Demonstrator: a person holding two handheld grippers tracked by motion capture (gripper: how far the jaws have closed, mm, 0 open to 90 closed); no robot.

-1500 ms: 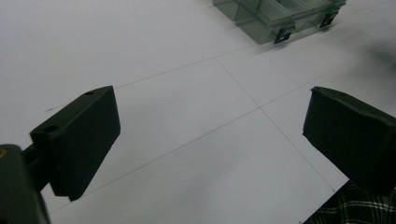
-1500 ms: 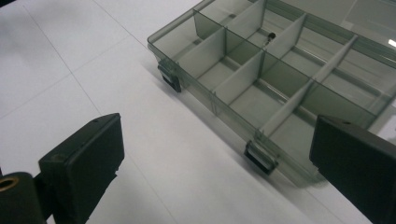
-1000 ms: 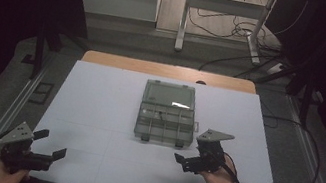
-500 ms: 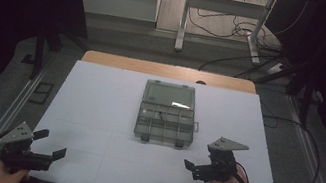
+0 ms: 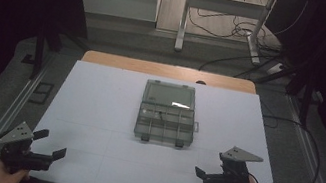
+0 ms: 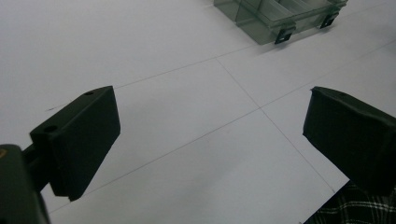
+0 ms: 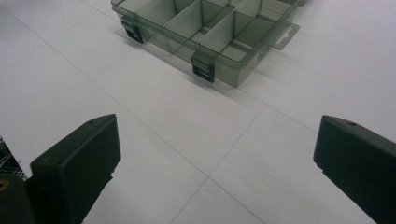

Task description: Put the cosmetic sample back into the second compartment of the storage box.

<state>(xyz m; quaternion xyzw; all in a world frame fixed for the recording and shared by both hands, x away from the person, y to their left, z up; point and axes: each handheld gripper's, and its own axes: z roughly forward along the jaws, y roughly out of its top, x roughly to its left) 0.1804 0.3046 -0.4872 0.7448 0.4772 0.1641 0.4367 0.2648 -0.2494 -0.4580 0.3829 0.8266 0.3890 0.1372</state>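
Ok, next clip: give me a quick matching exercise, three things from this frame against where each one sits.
Things:
1. compartment box
2. left gripper
3. right gripper

Places:
A. near right part of the white board, jaws apart
B. middle of the white board, lid open
C. near left corner, jaws apart

Pairs: 1-B, 2-C, 3-A

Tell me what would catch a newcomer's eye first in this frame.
The clear compartment box lies open in the middle of the white table, its lid folded back toward the far edge and two dark latches facing the person. Nearer the front edge, the left gripper and the right gripper sit well apart at the corners, both with jaws spread and holding nothing.
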